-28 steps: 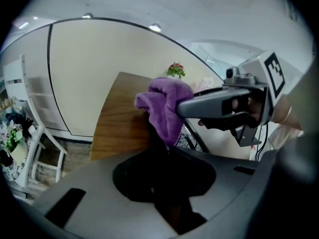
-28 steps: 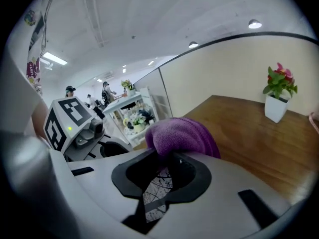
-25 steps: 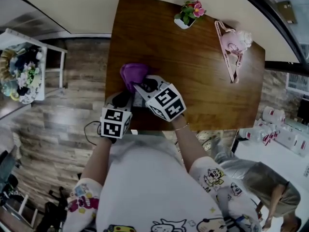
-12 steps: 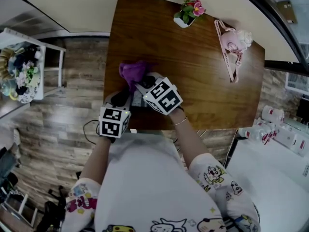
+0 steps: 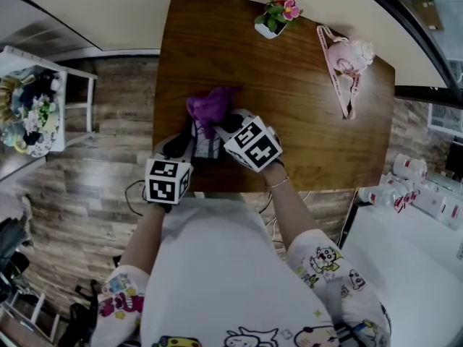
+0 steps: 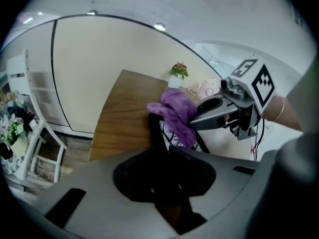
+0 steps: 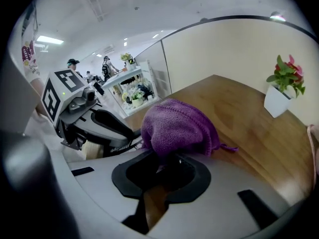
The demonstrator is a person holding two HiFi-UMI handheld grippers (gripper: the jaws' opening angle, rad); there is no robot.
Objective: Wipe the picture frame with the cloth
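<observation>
Purple cloth (image 5: 210, 107); black picture frame (image 6: 153, 128) around a white, dark-branched print; brown wood-grain tabletop (image 5: 304, 100); pink flowers (image 5: 289, 9) upper centre.

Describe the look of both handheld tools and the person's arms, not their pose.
The left tool and right tool have grey bodies and dark, tapering jaws. Each carries a white cube with black square markers. A thin dark cable hangs by the right one. The person wears a white short-sleeved shirt with cartoon prints and a slim bracelet.

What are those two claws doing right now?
Left claw: closed on the picture frame.
Right claw: closed on the purple cloth.
</observation>
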